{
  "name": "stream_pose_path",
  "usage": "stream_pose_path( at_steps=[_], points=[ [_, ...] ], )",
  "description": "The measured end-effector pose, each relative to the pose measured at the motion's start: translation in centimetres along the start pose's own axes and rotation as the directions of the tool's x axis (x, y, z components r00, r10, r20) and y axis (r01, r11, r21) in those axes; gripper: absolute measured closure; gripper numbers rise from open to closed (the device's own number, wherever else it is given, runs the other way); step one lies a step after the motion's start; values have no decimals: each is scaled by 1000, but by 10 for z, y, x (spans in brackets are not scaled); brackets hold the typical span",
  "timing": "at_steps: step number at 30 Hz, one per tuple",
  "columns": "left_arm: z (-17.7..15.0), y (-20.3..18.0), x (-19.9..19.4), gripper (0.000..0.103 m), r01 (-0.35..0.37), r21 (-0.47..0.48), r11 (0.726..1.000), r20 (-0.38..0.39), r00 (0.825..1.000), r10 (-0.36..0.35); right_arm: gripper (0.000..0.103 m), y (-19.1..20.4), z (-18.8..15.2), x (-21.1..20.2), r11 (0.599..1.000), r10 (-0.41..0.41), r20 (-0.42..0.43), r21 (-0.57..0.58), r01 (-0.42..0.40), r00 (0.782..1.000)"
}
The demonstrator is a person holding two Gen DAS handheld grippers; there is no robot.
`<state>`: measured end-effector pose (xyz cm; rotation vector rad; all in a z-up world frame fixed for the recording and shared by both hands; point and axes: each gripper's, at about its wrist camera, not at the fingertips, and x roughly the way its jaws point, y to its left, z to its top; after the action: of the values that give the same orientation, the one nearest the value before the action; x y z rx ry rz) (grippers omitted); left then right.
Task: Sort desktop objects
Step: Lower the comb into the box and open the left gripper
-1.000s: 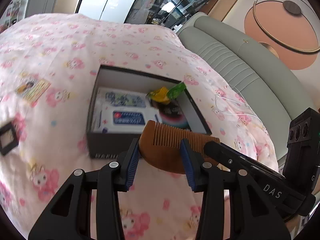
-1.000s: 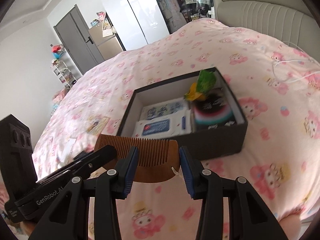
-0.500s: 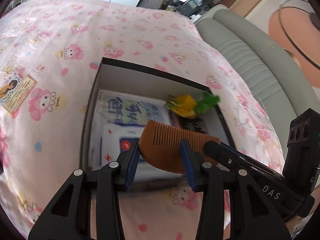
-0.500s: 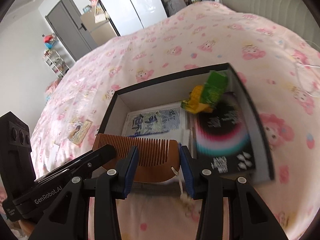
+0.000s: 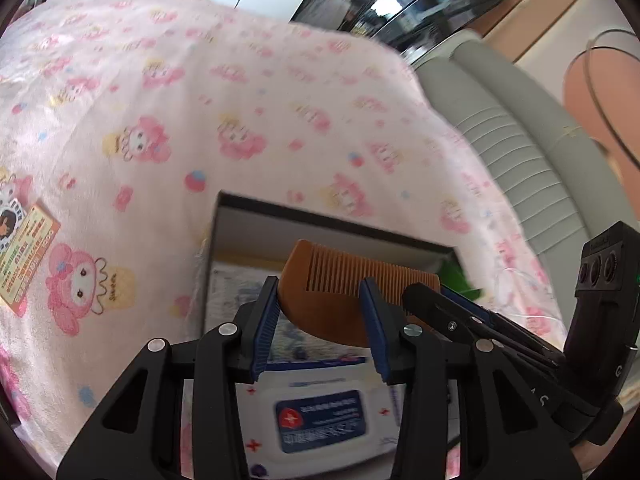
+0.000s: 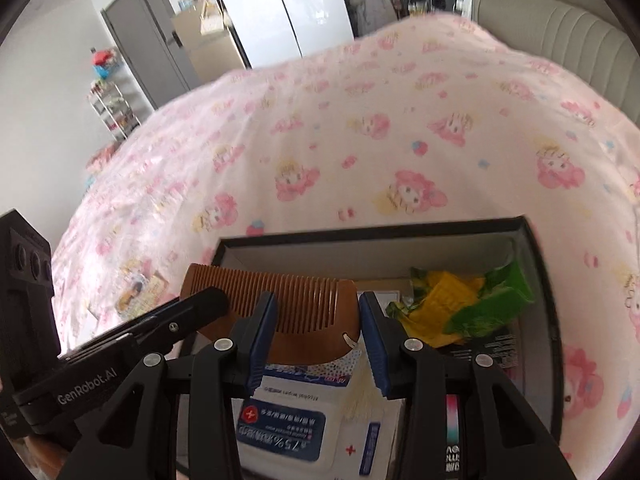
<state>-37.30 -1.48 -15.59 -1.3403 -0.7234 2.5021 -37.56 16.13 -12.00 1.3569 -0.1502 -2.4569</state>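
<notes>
A brown wooden comb [image 5: 332, 296] hangs teeth-up over the open black box [image 5: 320, 216], held by both grippers. In the left wrist view my left gripper [image 5: 320, 320] is shut on the comb's middle, and my right gripper [image 5: 420, 300] clamps its right end. From the right wrist, the same comb [image 6: 304, 308] sits between the blue pads of my right gripper [image 6: 316, 328], while the left gripper [image 6: 208, 300] holds the left end. Under the comb, the box [image 6: 360, 234] contains a pack of alcohol wipes [image 6: 288, 428], a yellow-green packet [image 6: 460, 304] and a black booklet [image 6: 452, 420].
The box rests on a pink cartoon-print bedspread [image 5: 240, 100]. A printed card [image 5: 24, 256] lies on the cover left of the box. A grey padded headboard [image 5: 520, 160] runs along the right. Wardrobes and a door [image 6: 152, 52] stand beyond the bed.
Both grippers have carried the comb forward and slightly down, from in front of the box's near wall to above its inside. The grip on the comb is unchanged.
</notes>
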Motion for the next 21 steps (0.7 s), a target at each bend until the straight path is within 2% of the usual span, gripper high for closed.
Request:
stream_pose_path(
  at_steps=[5,10,17,21],
  points=[
    [-5,11,23,64,-49,-14,999,-56,997,48,64,-2,-4,33,999,-36,-91,-6,35,995],
    [-5,8,27,63,-97,-18,995,-76,993,95,64,-12,-10,49,999,-14,-160,46,21,987],
    [-15,6,17,63,-145,15,989,-47,988,146,64,-16,-16,36,998,-31,-134,54,39,990],
    [-21,0,-4,63,-129,35,991,-24,991,130,64,-10,-23,10,998,-27,-94,52,32,995]
  ],
)
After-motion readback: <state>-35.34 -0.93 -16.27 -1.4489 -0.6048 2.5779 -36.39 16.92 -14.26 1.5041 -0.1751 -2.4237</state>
